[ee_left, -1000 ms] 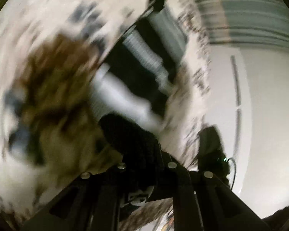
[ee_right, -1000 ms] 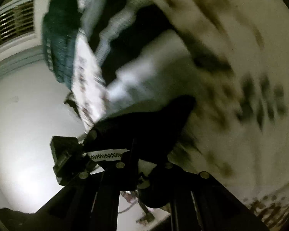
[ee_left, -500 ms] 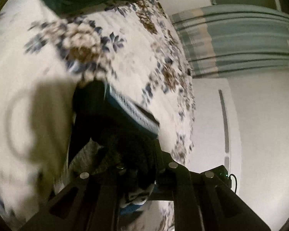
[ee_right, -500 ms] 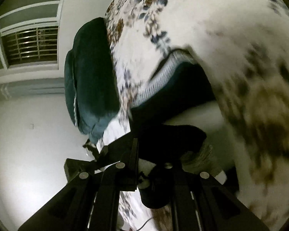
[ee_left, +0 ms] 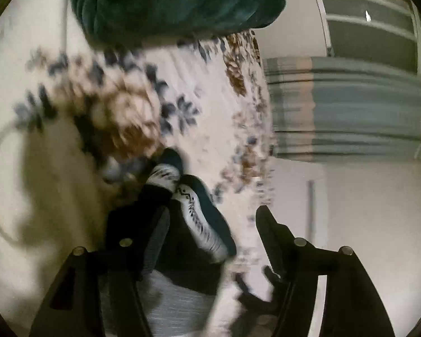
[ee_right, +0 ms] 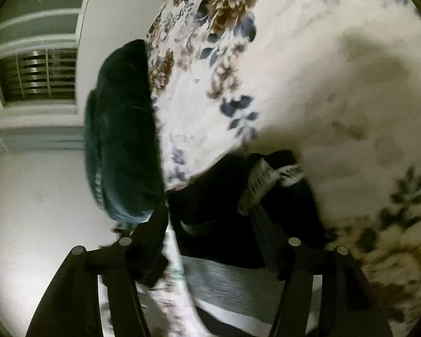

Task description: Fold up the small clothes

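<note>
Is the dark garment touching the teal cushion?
Apart. The left wrist view shows a wide stretch of floral bedspread between the garment and the cushion.

teal pillow [ee_left: 176, 0] ahead, floral bedspread [ee_right: 308, 70] open

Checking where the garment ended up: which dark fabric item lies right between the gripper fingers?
The black garment with the patterned white band, not the teal pillow at the bedspread's edge.

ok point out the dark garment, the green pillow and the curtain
dark garment [ee_right: 221, 193]: right wrist view, black fabric
green pillow [ee_left: 176, 0]: left wrist view, middle of its velvety face
curtain [ee_left: 350, 112]: left wrist view, striped blue folds
</note>
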`<move>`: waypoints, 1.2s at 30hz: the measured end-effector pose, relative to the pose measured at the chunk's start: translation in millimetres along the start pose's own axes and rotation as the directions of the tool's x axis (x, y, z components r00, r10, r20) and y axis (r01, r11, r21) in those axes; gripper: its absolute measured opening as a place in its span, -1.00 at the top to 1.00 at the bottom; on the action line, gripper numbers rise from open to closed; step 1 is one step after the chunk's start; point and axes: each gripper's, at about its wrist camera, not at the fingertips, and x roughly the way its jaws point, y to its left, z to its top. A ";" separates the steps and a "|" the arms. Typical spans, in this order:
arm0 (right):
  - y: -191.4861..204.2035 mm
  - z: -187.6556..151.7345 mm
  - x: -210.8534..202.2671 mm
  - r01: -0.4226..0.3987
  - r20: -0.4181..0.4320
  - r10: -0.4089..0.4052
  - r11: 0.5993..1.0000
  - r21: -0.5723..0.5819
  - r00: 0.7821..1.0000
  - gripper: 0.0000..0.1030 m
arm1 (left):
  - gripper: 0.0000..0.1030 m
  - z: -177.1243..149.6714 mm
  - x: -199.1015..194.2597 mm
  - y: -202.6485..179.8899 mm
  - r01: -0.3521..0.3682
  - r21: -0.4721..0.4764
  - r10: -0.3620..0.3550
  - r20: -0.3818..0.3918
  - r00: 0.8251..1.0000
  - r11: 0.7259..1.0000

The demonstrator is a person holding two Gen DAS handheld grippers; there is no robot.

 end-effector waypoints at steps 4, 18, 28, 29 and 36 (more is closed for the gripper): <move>-6.4 -7.8 -1.9 0.125 0.003 -0.125 0.988 -0.086 0.992 -0.26 | -0.20 -5.8 14.8 -8.1 -0.172 0.186 0.184 -0.050 0.982 0.967; -28.1 -12.1 42.5 0.261 -0.047 -0.273 0.950 -0.173 0.961 0.72 | 0.86 -8.6 47.1 5.8 -0.269 0.280 0.308 -0.106 0.945 0.922; -41.7 -13.1 6.8 0.117 -0.273 -0.153 0.983 -0.144 0.950 -0.67 | -0.41 -108.4 -75.9 1.8 -0.136 0.221 0.144 -0.020 0.989 0.966; -43.0 -15.9 4.5 0.114 -0.284 -0.154 0.982 -0.152 0.947 -0.72 | -0.41 -126.5 -84.7 9.6 -0.150 0.198 0.157 -0.019 0.987 0.969; -77.9 -30.7 5.6 0.085 -0.365 -0.137 0.984 -0.154 0.921 -0.73 | -0.41 -212.4 -78.3 70.2 -0.116 -0.040 0.113 -0.084 0.990 0.992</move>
